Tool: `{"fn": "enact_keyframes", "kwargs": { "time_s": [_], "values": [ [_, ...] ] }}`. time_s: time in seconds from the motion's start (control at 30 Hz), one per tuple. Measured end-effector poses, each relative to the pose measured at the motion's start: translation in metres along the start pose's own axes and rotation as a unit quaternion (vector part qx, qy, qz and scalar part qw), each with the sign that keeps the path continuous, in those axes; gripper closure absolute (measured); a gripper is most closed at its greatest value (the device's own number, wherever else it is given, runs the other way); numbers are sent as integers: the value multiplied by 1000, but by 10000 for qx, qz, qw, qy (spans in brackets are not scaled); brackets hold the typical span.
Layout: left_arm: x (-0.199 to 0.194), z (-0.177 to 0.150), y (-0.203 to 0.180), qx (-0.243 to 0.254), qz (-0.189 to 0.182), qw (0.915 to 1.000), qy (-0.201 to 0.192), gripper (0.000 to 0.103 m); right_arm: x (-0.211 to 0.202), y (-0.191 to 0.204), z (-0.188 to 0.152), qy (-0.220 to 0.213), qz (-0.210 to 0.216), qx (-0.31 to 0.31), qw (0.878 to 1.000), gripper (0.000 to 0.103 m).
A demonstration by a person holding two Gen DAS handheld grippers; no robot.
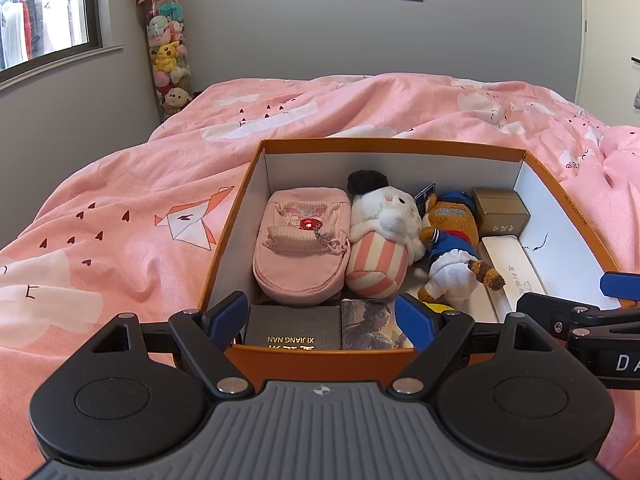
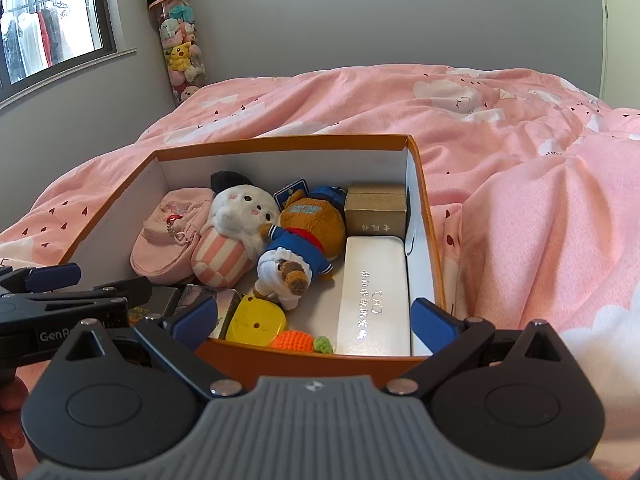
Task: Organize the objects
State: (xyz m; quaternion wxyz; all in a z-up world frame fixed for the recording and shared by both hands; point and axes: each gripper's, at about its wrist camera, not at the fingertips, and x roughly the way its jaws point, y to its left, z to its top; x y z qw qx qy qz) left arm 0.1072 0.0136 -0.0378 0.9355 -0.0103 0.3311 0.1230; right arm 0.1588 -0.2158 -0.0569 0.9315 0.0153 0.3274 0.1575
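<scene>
An open orange box (image 1: 392,145) (image 2: 280,141) sits on the pink bed. It holds a pink pouch (image 1: 302,244) (image 2: 170,236), a white striped plush (image 1: 380,240) (image 2: 232,236), a brown bear in blue (image 1: 452,248) (image 2: 304,240), a tan box (image 1: 500,210) (image 2: 376,210), a white case (image 1: 512,268) (image 2: 376,296), a black box (image 1: 294,328) and a picture card (image 1: 370,324). A yellow block (image 2: 258,320) and an orange knit carrot (image 2: 298,340) lie at the near wall. My left gripper (image 1: 322,320) is open and empty over the near edge. My right gripper (image 2: 316,320) is open and empty there too.
The pink duvet (image 1: 120,220) (image 2: 540,200) spreads around the box. A clear tube of plush toys (image 1: 168,52) (image 2: 182,48) stands in the far left corner beside a window (image 1: 40,12). The right gripper shows at the right edge of the left wrist view (image 1: 592,320).
</scene>
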Motion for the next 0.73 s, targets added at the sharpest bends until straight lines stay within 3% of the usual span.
{"fn": "enact_keyframes", "kwargs": {
  "time_s": [0.73],
  "values": [
    [-2,-2,-3,16,-143,9999,14,6,0,0,0,1,5,-5,10000,1]
  ]
}}
